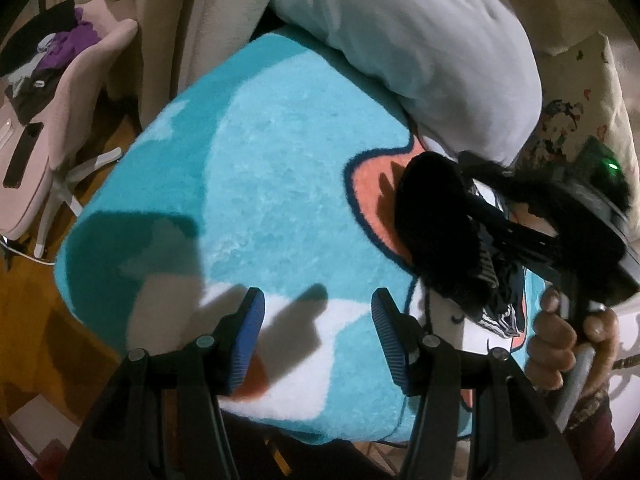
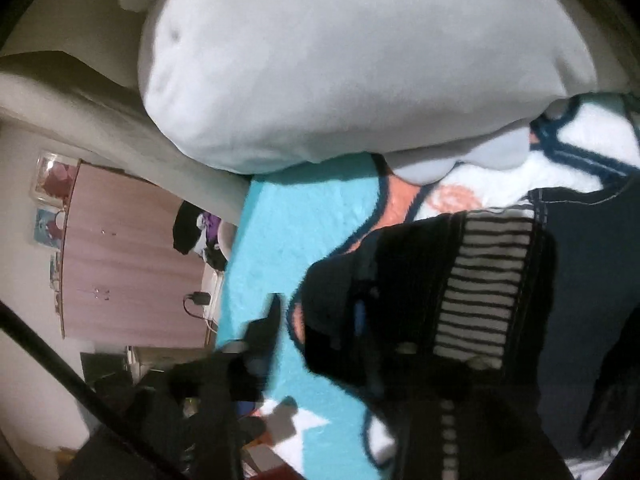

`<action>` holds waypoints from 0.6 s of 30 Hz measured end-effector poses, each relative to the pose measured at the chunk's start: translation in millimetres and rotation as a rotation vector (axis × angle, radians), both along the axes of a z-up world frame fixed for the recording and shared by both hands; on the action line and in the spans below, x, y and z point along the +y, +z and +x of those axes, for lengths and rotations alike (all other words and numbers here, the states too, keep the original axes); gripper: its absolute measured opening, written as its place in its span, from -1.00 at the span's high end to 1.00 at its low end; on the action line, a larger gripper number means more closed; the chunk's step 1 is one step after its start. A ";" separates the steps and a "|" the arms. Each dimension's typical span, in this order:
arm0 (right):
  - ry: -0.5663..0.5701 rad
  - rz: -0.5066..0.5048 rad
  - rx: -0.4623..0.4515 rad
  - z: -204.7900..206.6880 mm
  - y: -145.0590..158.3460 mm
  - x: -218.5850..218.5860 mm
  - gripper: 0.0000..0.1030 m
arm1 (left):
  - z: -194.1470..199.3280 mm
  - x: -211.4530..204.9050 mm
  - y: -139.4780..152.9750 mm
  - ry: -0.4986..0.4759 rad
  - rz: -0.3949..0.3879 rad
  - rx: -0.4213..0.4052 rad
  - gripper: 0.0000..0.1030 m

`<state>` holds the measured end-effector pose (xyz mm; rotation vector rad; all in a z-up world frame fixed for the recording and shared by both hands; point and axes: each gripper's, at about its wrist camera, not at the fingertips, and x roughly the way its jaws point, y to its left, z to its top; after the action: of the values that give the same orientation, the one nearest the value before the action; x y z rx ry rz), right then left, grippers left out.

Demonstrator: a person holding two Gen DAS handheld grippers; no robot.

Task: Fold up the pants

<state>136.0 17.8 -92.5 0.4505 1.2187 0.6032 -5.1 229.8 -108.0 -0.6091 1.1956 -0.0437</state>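
Note:
The dark pants [image 2: 408,288], black fleece outside with a striped lining, lie bunched on the turquoise blanket [image 1: 260,168]. In the left wrist view they [image 1: 436,236] hang bunched at the right. My left gripper [image 1: 318,340] is open and empty, hovering over the blanket to the left of the pants. My right gripper [image 1: 492,228] reaches in from the right with its fingers buried in the pants. In the right wrist view one dark finger [image 2: 264,328] shows left of the cloth and the other is hidden under it.
A big pale pillow [image 1: 420,40] lies at the far side of the blanket. A dark denim garment [image 2: 592,280] lies to the right of the pants. A pink chair [image 1: 48,120] heaped with clothes stands at the left, off the bed. A patterned cushion [image 1: 580,112] is at the right.

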 end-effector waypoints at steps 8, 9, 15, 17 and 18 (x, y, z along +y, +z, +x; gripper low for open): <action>0.096 -0.469 -0.092 -11.1 -6.4 67.9 -0.31 | -1.9 4.9 -3.0 0.026 -0.006 0.003 -0.06; 0.114 -0.561 -0.104 -9.3 -14.3 80.0 -0.36 | -2.6 3.4 -3.1 0.022 -0.002 0.001 -0.06; 0.145 -0.619 -0.151 -8.3 -14.8 79.1 0.32 | 4.4 -19.8 -0.7 -0.044 0.014 -0.030 -0.07; 0.119 -0.501 -0.096 -4.8 -8.8 58.5 0.51 | 11.7 -34.6 1.2 -0.082 0.010 -0.060 -0.07; 0.105 -0.430 -0.060 -1.9 -6.5 47.3 0.52 | 19.5 -45.3 1.2 -0.109 0.007 -0.083 -0.07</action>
<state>134.2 65.1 -98.9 0.0075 1.2781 0.4230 14.4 184.5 -106.8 -0.5300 1.1471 -0.1557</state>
